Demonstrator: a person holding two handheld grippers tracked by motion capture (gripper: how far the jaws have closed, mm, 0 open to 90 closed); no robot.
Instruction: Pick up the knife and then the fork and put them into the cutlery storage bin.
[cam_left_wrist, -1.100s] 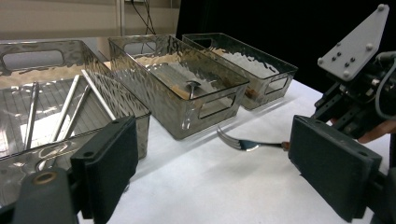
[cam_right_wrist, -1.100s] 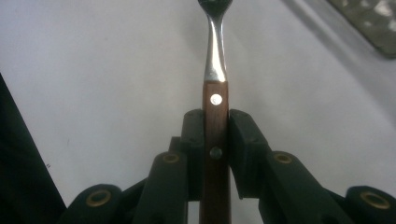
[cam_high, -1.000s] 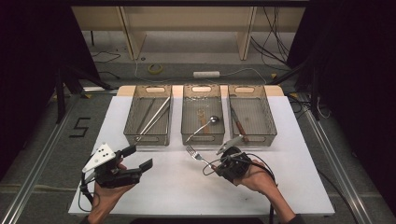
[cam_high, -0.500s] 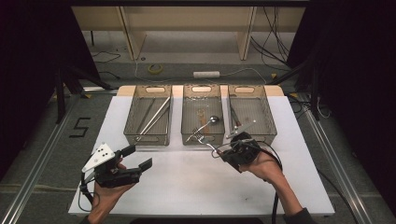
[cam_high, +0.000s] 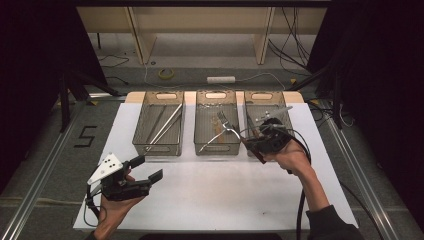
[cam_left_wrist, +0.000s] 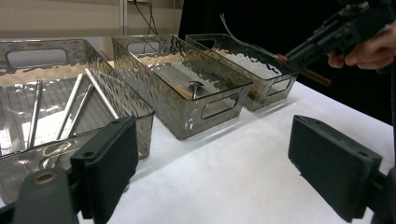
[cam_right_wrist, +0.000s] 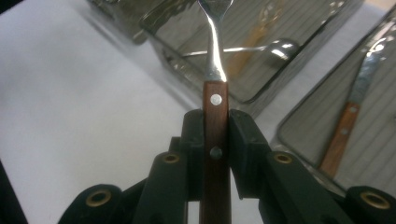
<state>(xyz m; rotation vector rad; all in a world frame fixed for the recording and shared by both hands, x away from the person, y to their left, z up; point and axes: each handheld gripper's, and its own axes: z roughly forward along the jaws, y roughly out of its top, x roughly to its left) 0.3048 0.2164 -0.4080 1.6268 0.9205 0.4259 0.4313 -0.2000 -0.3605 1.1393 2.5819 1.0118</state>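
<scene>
Black fingers stand wide apart on the left gripper (cam_high: 145, 169), nothing between them, held low over the near left part of the white counter (cam_high: 215, 200) with its grey three-cornered plate on top. From the left gripper view those two fingers (cam_left_wrist: 109, 163) frame bare white cloth. Across to the right, a hand (cam_high: 292, 159) in a dark sleeve carries the right gripper (cam_high: 252, 147) above the near edge of the trays, and it's clamped on a wooden-handled fork (cam_right_wrist: 215, 130): the right gripper view has the brown handle with its two rivets pinched upright between the fingers (cam_right_wrist: 194, 144), pads pressing on both sides, the steel neck rising out the top. From above, the fork (cam_high: 226, 125) reaches left from that gripper, its tines hanging over the middle tray (cam_high: 216, 148), off the counter altogether. Further back sit three clear, rippled trays in a row, each with a handle slot at the far end. In the middle tray lies a spoon (cam_high: 212, 141), with another wooden-handled piece beside it. In the left tray (cam_high: 157, 147) lie long metal rods or chopsticks (cam_high: 165, 127), slanted corner to corner. In the right tray (cam_high: 280, 107), partly behind the gripper, is a wooden-handled knife (cam_right_wrist: 348, 121) lying flat on the ribbed floor. Beyond the counter, cables and a roll of tape (cam_high: 166, 73) rest on the floor.
</scene>
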